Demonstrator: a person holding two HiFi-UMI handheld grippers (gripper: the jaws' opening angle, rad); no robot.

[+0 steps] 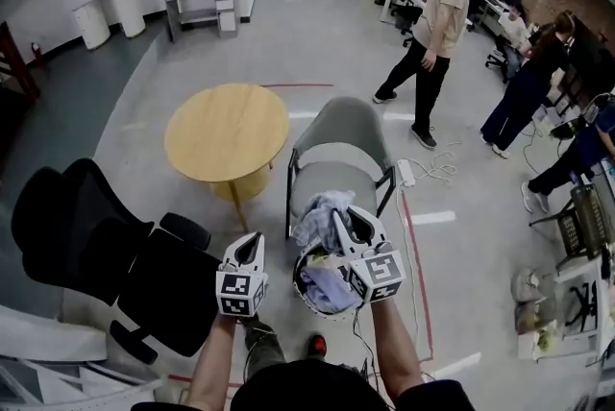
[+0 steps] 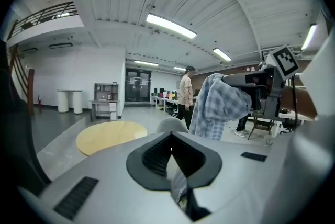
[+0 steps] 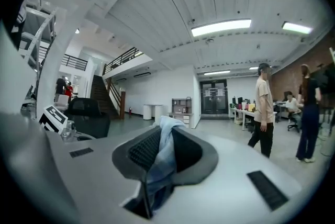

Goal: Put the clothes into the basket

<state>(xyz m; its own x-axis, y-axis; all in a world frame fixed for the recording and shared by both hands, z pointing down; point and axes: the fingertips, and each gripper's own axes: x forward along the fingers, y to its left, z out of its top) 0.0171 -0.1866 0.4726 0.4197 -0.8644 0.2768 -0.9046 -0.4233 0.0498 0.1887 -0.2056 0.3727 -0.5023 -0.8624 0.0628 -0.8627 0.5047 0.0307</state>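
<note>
In the head view my right gripper (image 1: pixel 344 219) is shut on a light blue checked shirt (image 1: pixel 319 209), which bunches round its jaws. Right under it stands a round white basket (image 1: pixel 304 277) with more clothes (image 1: pixel 329 292) inside. The right gripper view shows the same shirt (image 3: pixel 156 165) pinched between the jaws of that gripper (image 3: pixel 163 130). My left gripper (image 1: pixel 252 246) hangs left of the basket, and no cloth shows on it there. In its own view the left gripper (image 2: pixel 171 140) has its jaws together, leaving only a thin slit. The hanging shirt (image 2: pixel 219 107) is at the right of that view.
A grey chair (image 1: pixel 338 148) stands just beyond the basket, with a round wooden table (image 1: pixel 226 131) to its left. A black office chair (image 1: pixel 91 251) is near on the left. A person (image 1: pixel 434 25) stands further off, others sit at the right, and cables (image 1: pixel 432 171) lie on the floor.
</note>
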